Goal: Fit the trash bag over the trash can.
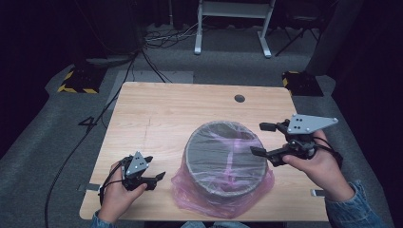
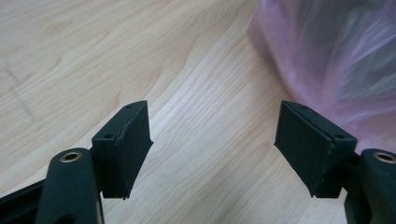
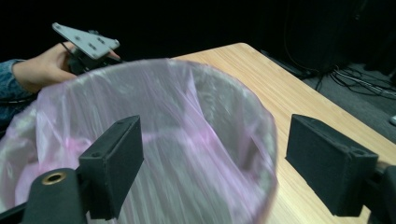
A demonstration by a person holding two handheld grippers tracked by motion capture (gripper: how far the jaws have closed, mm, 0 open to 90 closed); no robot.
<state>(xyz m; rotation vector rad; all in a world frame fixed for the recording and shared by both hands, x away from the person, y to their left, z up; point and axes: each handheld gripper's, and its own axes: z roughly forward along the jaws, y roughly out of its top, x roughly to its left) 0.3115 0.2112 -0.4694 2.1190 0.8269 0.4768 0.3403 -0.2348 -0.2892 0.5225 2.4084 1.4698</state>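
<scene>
A round grey bin [image 1: 225,159] lined with a thin pink plastic bag [image 1: 190,192] stands on the wooden table [image 1: 161,114], near its front edge. The bag is folded over the rim and bunches around the base. My left gripper [image 1: 154,167] is open, low over the table just left of the bag; in the left gripper view [image 2: 212,126] the bag [image 2: 336,56] lies past the right jaw. My right gripper [image 1: 259,138] is open at the bin's right rim. The right gripper view [image 3: 215,135] looks across the lined bin mouth [image 3: 187,93], with the rim between the jaws.
A small round hole [image 1: 239,98] sits in the tabletop at the back. Beyond the table there is a white desk frame [image 1: 233,28], floor cables [image 1: 161,38], and yellow-black striped blocks [image 1: 78,81] on grey carpet. Bare wood lies to the left of and behind the bin.
</scene>
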